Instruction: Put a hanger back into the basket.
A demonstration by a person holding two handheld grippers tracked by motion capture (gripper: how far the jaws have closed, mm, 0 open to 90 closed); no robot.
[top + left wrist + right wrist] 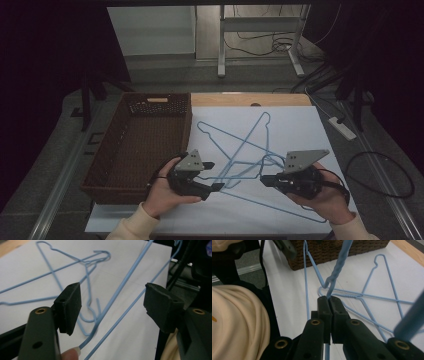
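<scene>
Pinched between the closed fingers of the right gripper, a thin blue wire hanger is held by its twisted neck above the white worktop. The left gripper stands wide around its lower wires. Light, springy and snag-prone, it is best gripped at the neck. A brown wicker basket sits at nine o'clock.

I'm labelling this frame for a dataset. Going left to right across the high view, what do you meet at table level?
Wicker basket → left hand-held gripper → tangle of blue wire hangers → right hand-held gripper → white power strip on the floor.
</scene>
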